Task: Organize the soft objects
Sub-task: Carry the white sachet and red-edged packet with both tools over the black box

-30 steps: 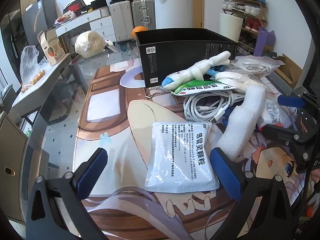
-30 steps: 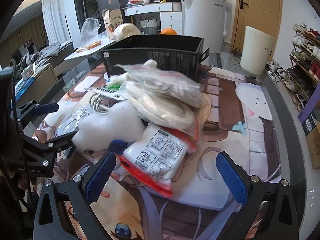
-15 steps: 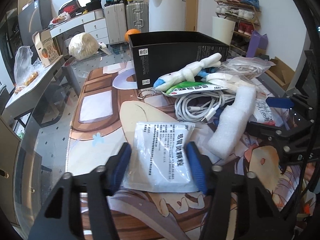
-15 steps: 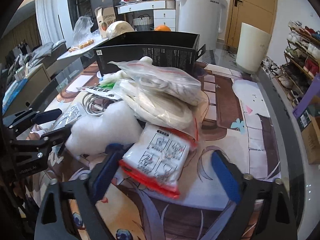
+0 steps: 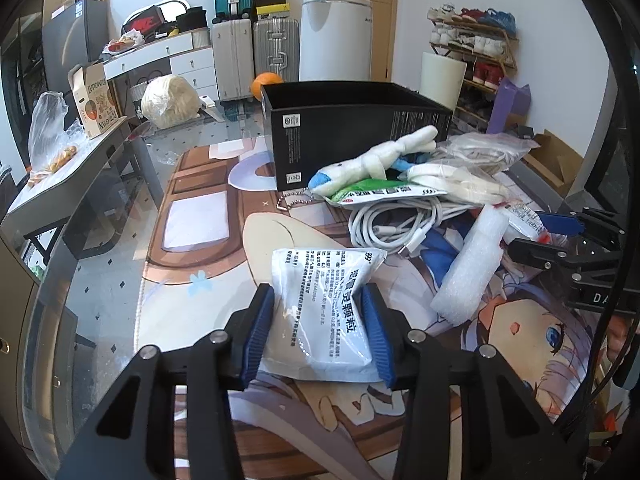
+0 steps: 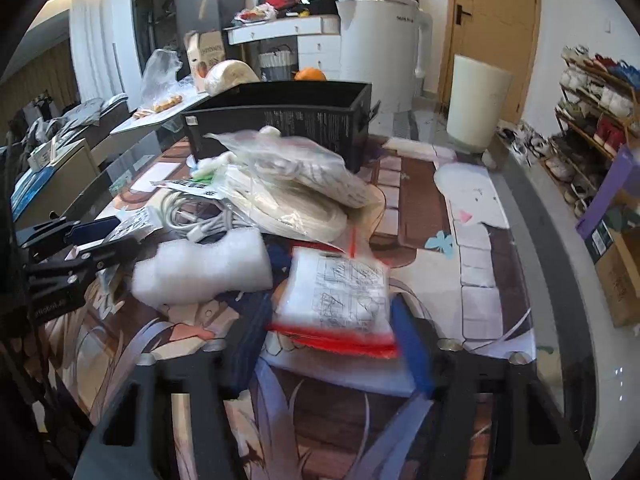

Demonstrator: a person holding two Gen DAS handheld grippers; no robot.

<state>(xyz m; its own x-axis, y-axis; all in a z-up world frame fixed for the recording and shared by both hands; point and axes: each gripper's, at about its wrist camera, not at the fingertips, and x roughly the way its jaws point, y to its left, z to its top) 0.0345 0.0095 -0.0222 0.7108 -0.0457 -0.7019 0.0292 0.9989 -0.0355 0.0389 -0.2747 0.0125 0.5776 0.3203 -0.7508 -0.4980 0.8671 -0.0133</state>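
My left gripper (image 5: 320, 332) is shut on a white medicine pouch (image 5: 324, 308) with black print that lies on the printed mat. My right gripper (image 6: 332, 340) has closed on a clear bag with a red edge (image 6: 336, 296); this view is blurred. A white foam roll (image 5: 472, 268) lies between the two grippers and also shows in the right wrist view (image 6: 200, 272). Behind it is a pile: white cables (image 5: 392, 224), a white plush toy (image 5: 376, 160), bagged cables (image 6: 288, 184). An open black box (image 5: 352, 124) stands behind the pile.
The table carries a printed anime mat (image 5: 200, 240) with a glass border. The right gripper's frame (image 5: 576, 248) shows at the right of the left wrist view. A side table (image 5: 60, 176) with bags stands to the left, a shoe rack (image 6: 592, 120) to the right.
Both grippers have gone from wide open to closed. The left one closed on the white pouch, the right one on the red-edged bag. Both have moved slightly forward.
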